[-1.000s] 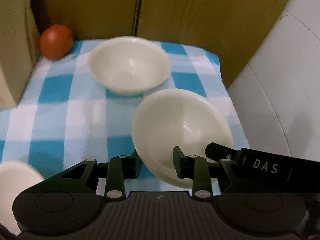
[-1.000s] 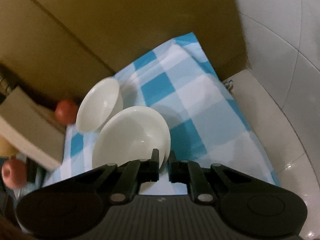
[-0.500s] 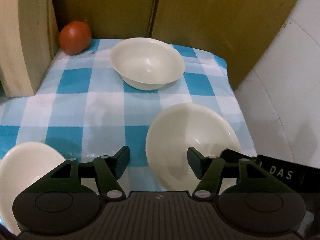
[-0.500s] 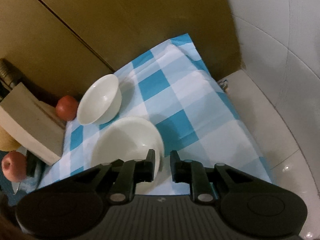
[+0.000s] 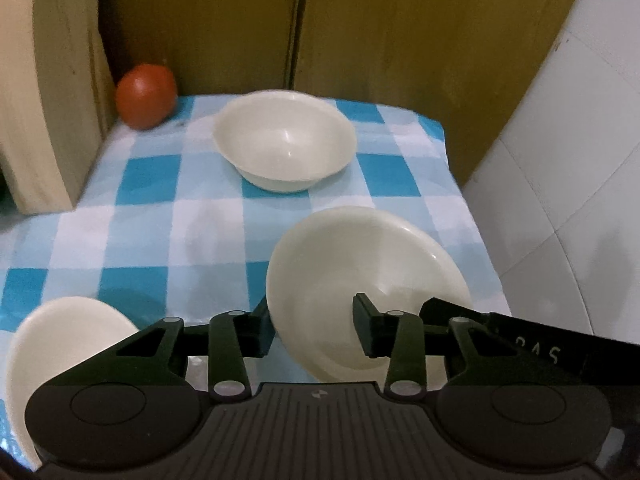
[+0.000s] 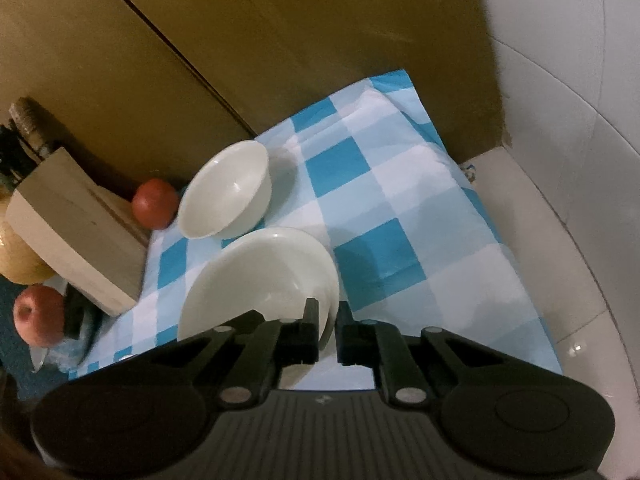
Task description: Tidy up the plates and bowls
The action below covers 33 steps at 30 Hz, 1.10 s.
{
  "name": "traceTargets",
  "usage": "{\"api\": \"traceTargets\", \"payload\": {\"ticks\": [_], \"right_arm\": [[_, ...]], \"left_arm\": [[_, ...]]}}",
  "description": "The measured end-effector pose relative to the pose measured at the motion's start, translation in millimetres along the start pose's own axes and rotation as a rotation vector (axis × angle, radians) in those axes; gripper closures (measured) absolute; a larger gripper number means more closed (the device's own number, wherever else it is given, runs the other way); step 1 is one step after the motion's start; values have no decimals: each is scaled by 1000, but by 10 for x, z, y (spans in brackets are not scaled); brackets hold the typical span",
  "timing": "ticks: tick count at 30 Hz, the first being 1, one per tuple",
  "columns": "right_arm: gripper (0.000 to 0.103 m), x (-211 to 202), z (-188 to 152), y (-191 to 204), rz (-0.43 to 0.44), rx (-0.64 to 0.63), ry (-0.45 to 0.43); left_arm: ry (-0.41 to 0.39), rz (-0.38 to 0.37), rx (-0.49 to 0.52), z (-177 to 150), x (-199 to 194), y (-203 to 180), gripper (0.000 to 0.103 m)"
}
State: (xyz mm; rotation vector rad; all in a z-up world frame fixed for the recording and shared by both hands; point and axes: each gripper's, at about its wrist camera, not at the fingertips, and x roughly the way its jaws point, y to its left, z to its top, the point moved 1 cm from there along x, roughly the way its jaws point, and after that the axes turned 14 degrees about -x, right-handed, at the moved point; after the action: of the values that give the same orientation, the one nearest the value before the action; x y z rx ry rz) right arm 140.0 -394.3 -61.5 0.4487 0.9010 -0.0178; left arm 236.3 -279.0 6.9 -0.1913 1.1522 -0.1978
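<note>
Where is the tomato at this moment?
In the left wrist view, the tomato sits at the cloth's far left corner, between the wooden board and the deep bowl.

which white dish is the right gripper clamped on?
The tilted plate nearest the camera; the right gripper pinches its rim. The deep bowl by the tomato sits free on the cloth.

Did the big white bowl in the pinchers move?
Yes. In the right wrist view the near bowl overlapped the far bowl a second ago; now it sits lower, farther from the tomato, held by the right gripper.
</note>
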Motion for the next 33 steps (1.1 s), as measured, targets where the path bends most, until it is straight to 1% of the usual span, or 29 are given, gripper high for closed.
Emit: {"api": "traceTargets", "payload": {"ticks": [7,14,18,24,33], "right_arm": [[92,-74,15,101,22,-16,-28],[92,-123,-3,291,64,-46,-44],[92,-129,-38,492,92,-84,-48],[92,-99,-148,818,128,-144,-29],[91,-60,-372,1209,172,-203,8]], "left_arm": [[-43,17,16,38,-185,-33,56],[-90,37,15,1,-367,74,56],[-116,53,-5,-26,-496,223,56],[-139,85,-35,-45,-673,522,55],[-149,121,-60,-154,-891,930,55]]}}
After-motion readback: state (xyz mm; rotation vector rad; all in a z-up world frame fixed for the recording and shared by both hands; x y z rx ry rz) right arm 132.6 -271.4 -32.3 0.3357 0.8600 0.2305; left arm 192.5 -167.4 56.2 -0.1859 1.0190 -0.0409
